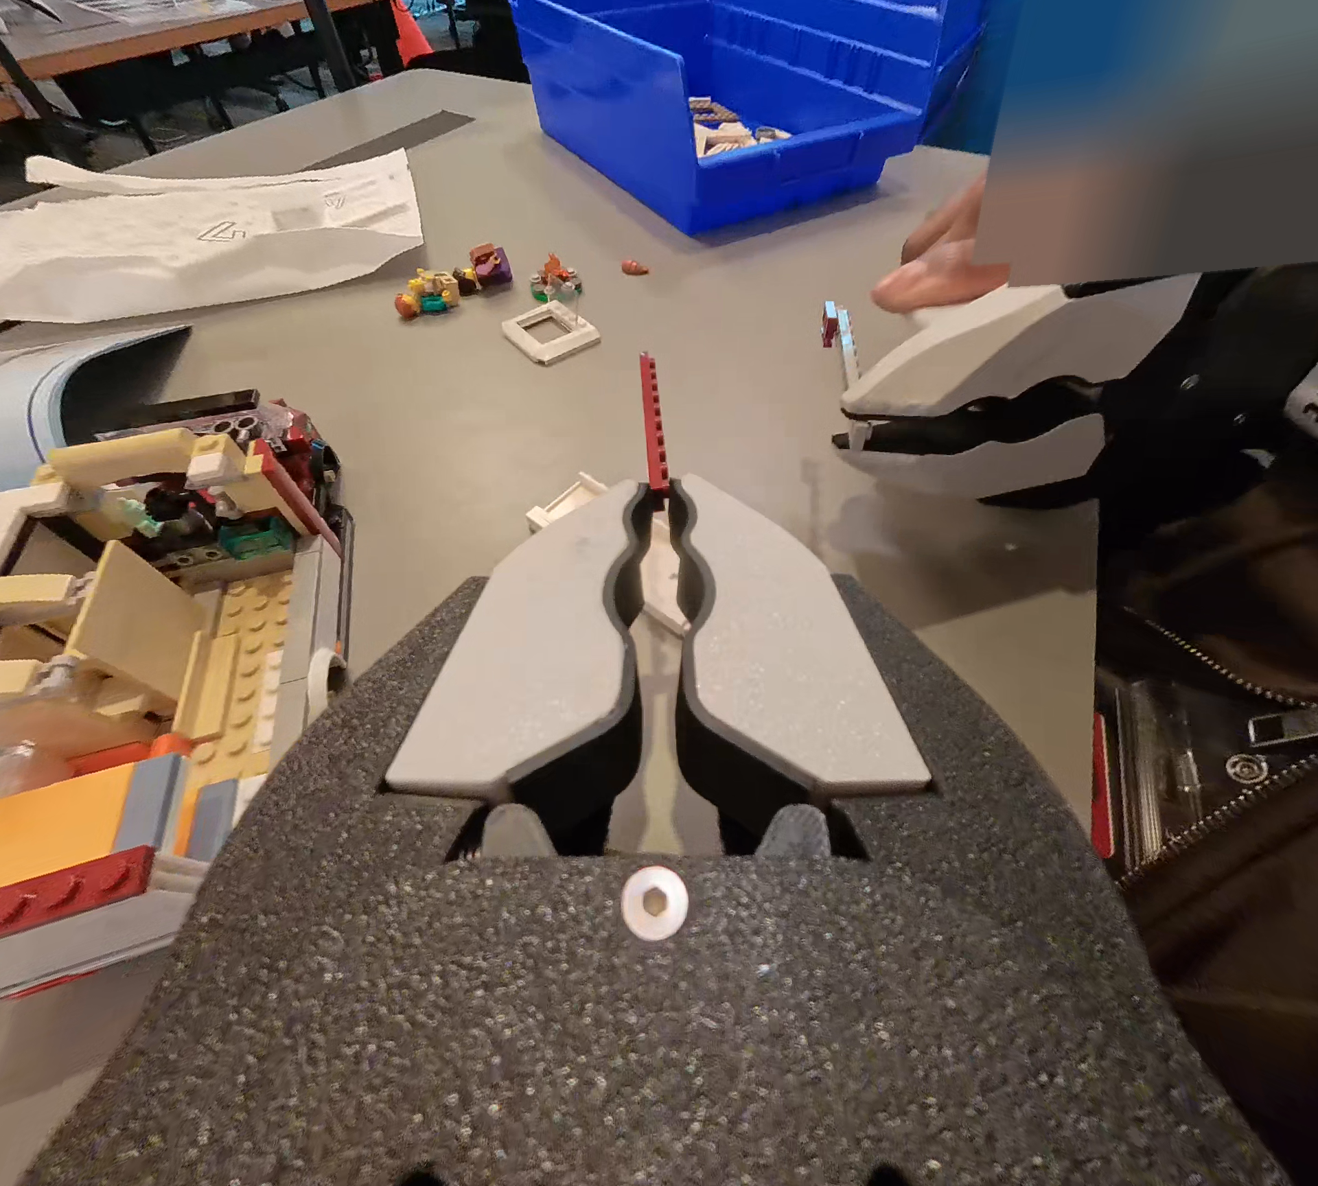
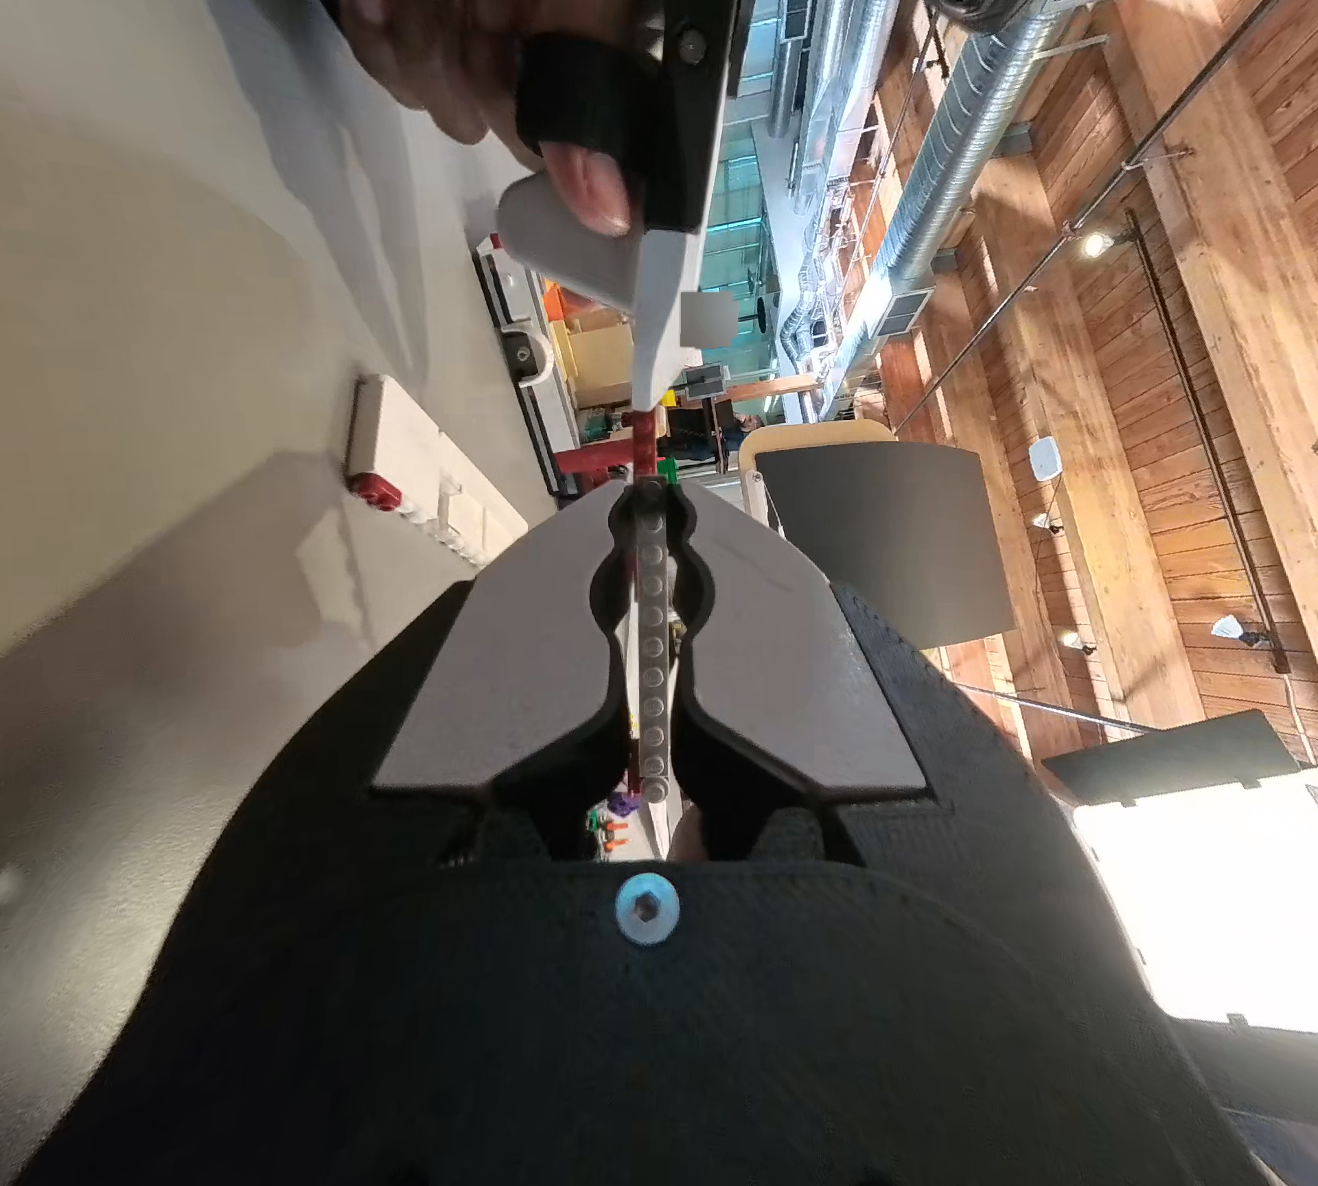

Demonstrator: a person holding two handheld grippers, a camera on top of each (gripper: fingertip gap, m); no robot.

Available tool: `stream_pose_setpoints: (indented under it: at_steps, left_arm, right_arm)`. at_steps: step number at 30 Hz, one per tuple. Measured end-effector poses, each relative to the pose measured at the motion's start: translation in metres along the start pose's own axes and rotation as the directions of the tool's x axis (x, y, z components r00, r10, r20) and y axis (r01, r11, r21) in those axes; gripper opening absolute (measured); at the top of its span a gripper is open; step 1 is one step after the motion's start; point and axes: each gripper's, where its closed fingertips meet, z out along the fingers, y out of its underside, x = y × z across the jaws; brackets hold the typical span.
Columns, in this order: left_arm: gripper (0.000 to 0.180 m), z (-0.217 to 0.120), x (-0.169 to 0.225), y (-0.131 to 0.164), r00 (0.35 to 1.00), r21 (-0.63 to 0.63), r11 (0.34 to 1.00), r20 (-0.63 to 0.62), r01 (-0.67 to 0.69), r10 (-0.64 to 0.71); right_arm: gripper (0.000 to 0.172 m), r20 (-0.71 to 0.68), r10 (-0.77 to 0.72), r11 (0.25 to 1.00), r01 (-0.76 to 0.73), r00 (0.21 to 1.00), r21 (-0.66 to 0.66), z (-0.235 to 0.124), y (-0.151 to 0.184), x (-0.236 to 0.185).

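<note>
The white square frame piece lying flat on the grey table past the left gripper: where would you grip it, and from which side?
Probably from above, pinching one rail of the white square frame piece: it lies flat on the table, and its open centre leaves room for one finger inside.

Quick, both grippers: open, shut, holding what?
Left gripper: shut on a dark red strip.
Right gripper: shut on a grey studded strip.

two handheld grippers, both clamped

the left gripper [image 1: 660, 490] points forward over the table, its pale fingers [image 1: 570, 553] nearly together. the right gripper [image 1: 852, 431] lies turned on its side, jaws stacked and nearly shut, a hand [image 1: 927, 275] resting on it.
</note>
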Motion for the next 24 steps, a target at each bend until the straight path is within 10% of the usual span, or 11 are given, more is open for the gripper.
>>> stream_pose_setpoints:
  at_steps: [17,24]
  left_arm:
    - [0.005,0.004,0.011,-0.015,0.980,0.058,0.987,-0.144,0.150,-0.141]
    - [0.005,0.058,0.019,-0.095,0.980,0.056,0.993,-0.170,-0.099,0.108]
  right_arm:
    - [0.008,0.157,0.010,1.000,-0.006,0.988,-0.026,0.002,0.011,-0.029]
    - [0.008,0.198,0.004,1.000,0.002,0.980,-0.026,0.003,0.008,-0.039]
